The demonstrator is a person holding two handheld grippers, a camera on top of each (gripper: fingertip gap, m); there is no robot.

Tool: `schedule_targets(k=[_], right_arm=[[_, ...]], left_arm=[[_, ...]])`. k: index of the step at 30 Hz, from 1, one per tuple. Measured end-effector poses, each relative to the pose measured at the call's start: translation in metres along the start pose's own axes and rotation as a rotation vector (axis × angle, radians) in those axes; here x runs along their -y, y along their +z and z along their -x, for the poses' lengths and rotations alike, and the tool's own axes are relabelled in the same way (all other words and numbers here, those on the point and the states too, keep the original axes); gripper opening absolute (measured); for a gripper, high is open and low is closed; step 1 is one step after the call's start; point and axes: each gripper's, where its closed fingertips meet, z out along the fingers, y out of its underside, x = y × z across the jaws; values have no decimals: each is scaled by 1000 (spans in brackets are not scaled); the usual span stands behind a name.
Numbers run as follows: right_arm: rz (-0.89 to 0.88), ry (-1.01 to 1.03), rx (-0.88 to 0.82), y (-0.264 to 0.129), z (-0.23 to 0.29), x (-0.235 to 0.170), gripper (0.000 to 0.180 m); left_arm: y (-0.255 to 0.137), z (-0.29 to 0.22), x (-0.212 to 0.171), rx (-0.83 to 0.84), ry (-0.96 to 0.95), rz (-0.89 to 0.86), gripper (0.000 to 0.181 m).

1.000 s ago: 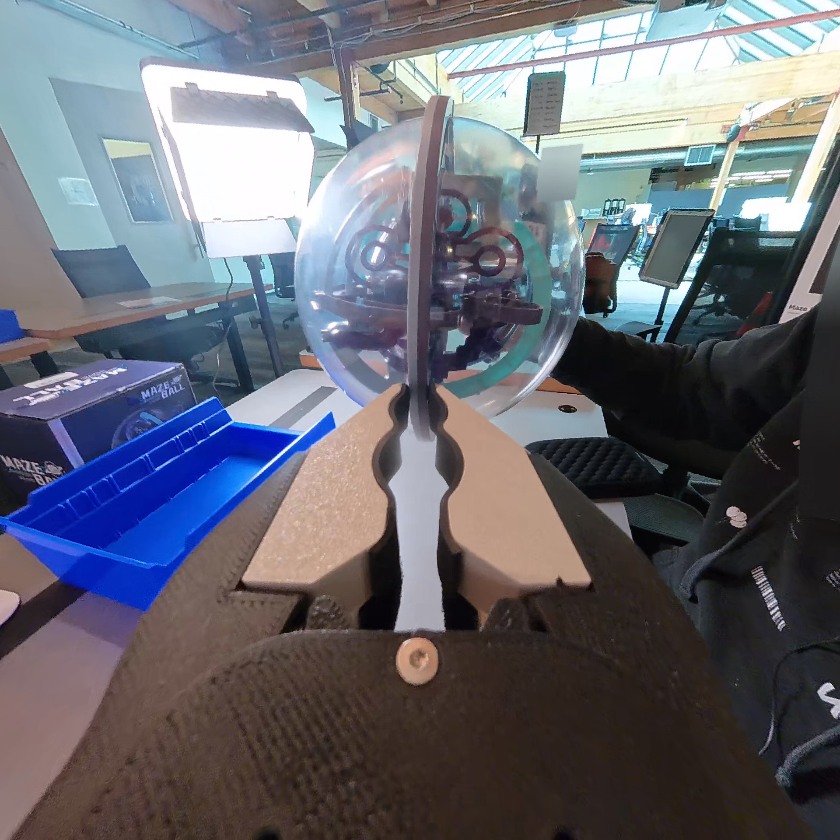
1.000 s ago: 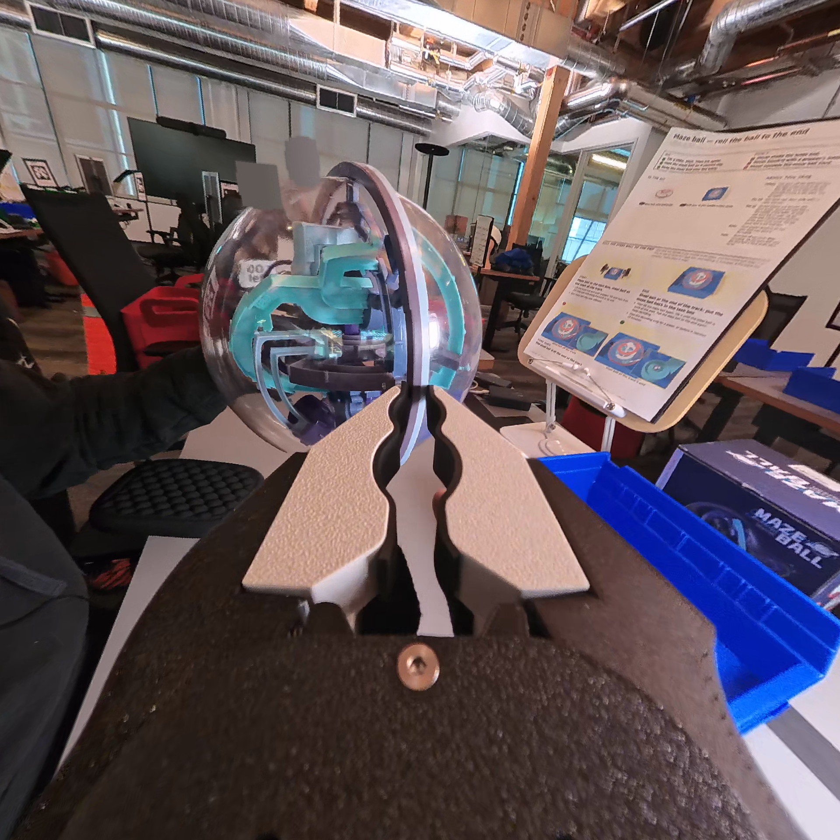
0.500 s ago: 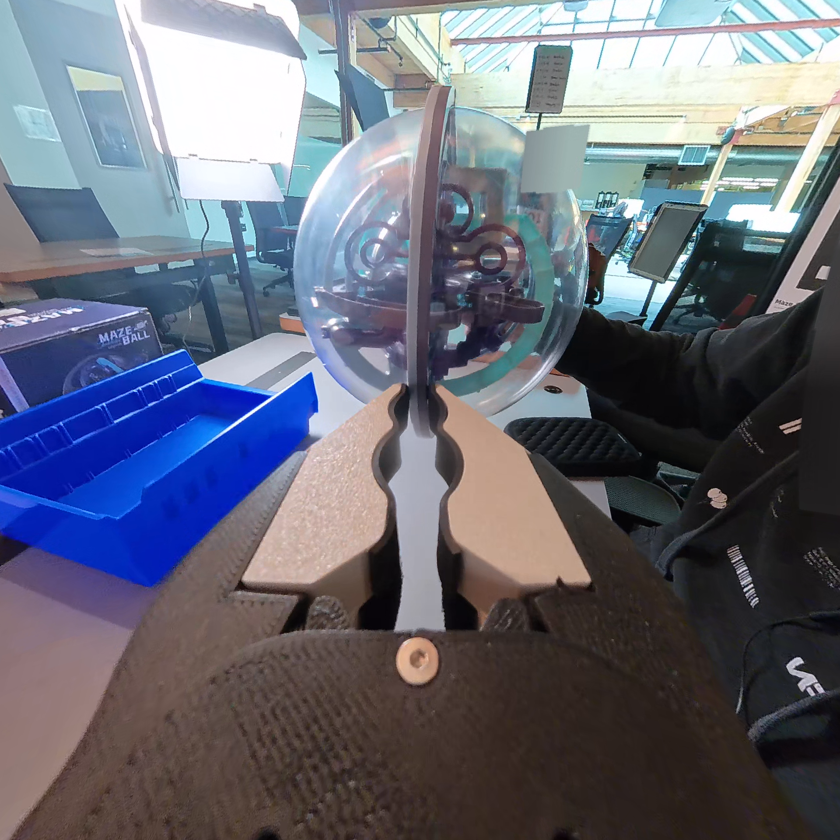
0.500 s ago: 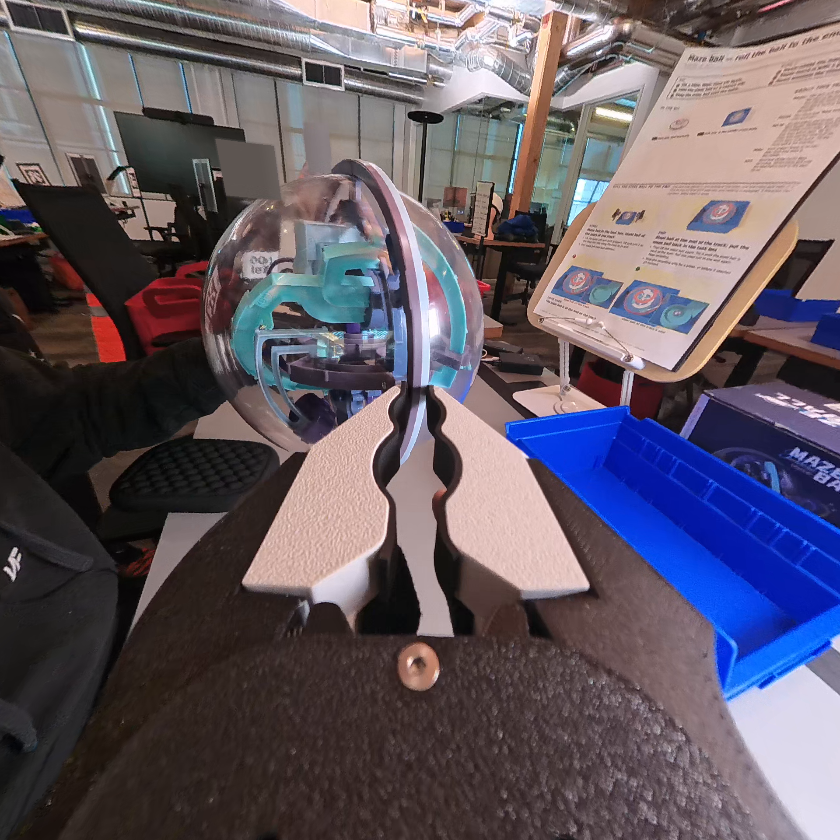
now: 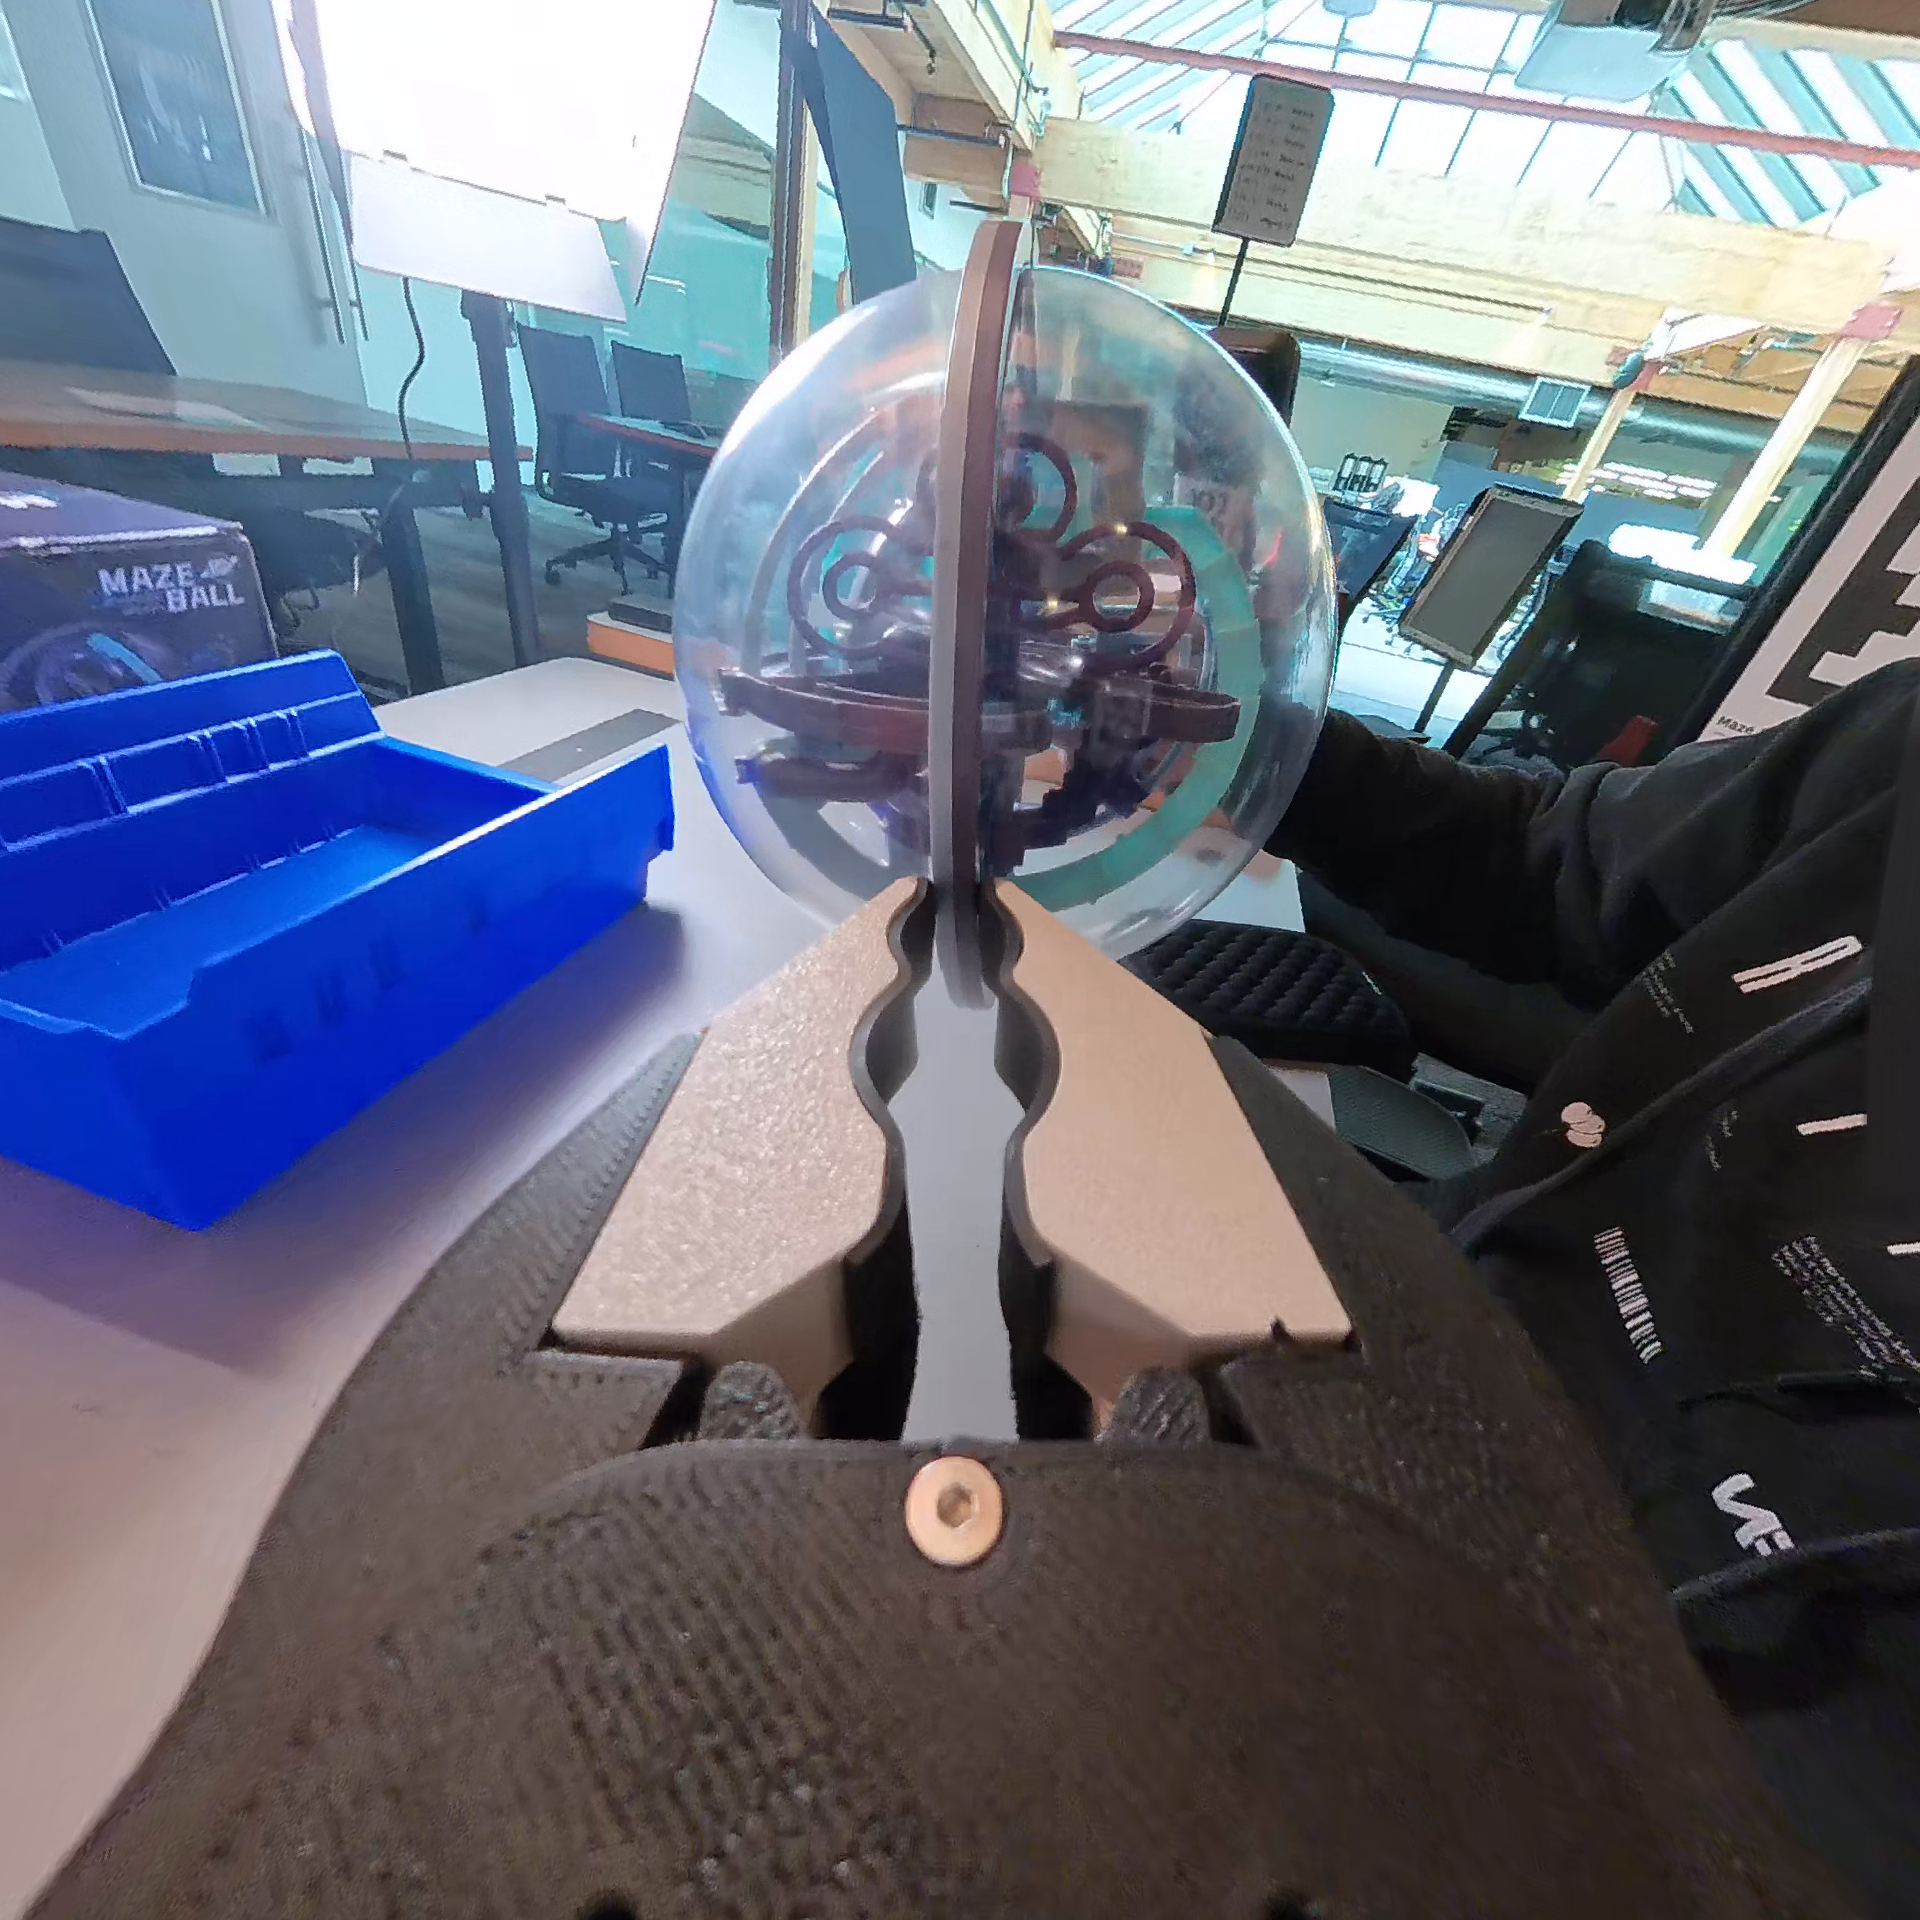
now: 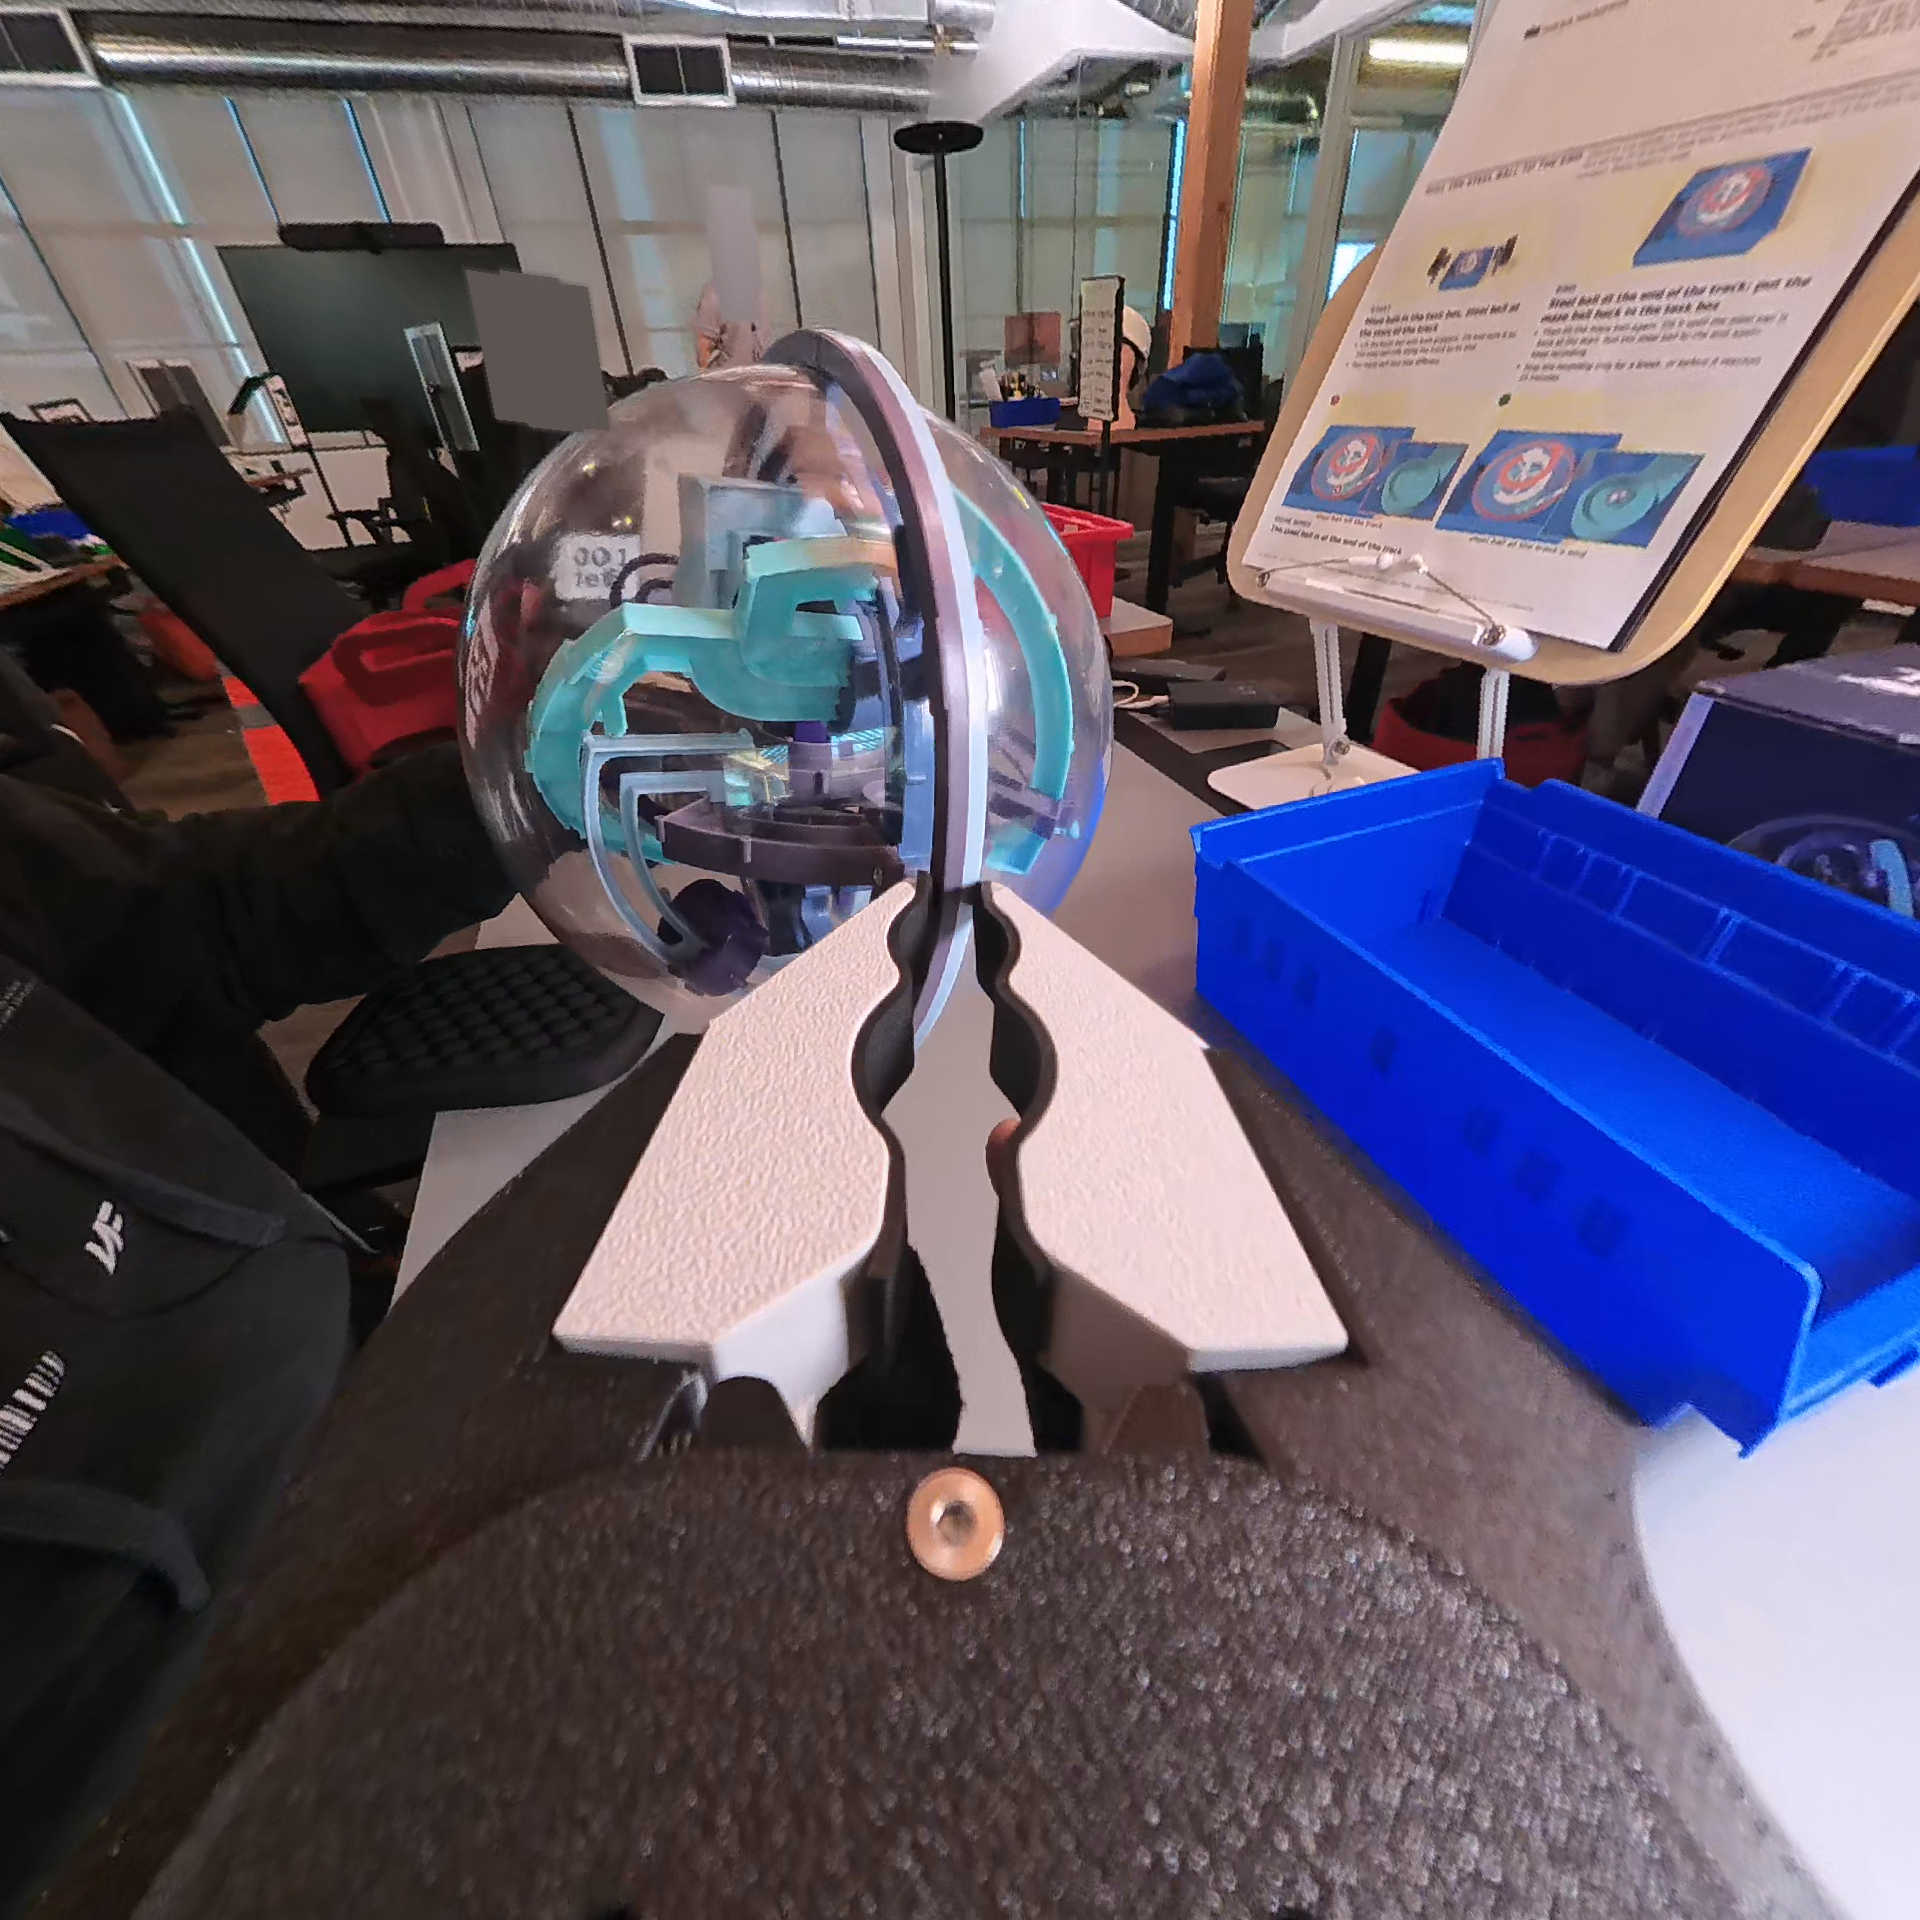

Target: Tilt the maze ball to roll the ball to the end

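Table [image 5: 156, 1455] surface, pale grey, is seen under everything in both wrist views, with office desks and chairs blurred behind. Blue bin [image 5: 312, 914], open-topped and ribbed along its far wall, is set on the table to the left in the left wrist view and to the right in the right wrist view [image 6: 1558, 1039]. Dark box [image 5: 114, 592] with printed graphics is placed just behind the bin. Instruction sheet [image 6: 1600, 343] is propped tilted on a stand behind the bin in the right wrist view. Dark sleeve [image 5: 1507, 852] of a person is seen reaching in behind the sphere. Maze ball [image 5: 1003, 603], a clear sphere with dark maroon and teal tracks inside, is held up off the table between the two tools, its flat equator ring standing roughly upright. Left gripper [image 5: 961, 935] is clamped on the lower edge of that ring, the ring pinched in the narrow gap between its tan fingers. Right gripper [image 6: 940, 914] is likewise closed on the ring from the opposite side, where the ring is seen leaning slightly and the maze ball [image 6: 779, 665] shows mostly teal tracks. Small rolling ball inside cannot be made out.
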Motion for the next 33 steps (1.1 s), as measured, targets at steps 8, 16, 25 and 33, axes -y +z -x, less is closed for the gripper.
schedule_targets(k=[8,16,25,33], right_arm=[[47,42,-8,0,-3,-18,6],[128,133,-6,0,-7,-43,5],[241,314,-5,-1,-13,-87,5],[333,554,-8,-3,-23,-113,5]], left_arm=[[3,4,-18,-8,-69,30,7],[5,9,-45,-22,-207,53,7],[9,16,-78,-47,-444,87,7],[16,15,-110,-108,-744,143,7]])
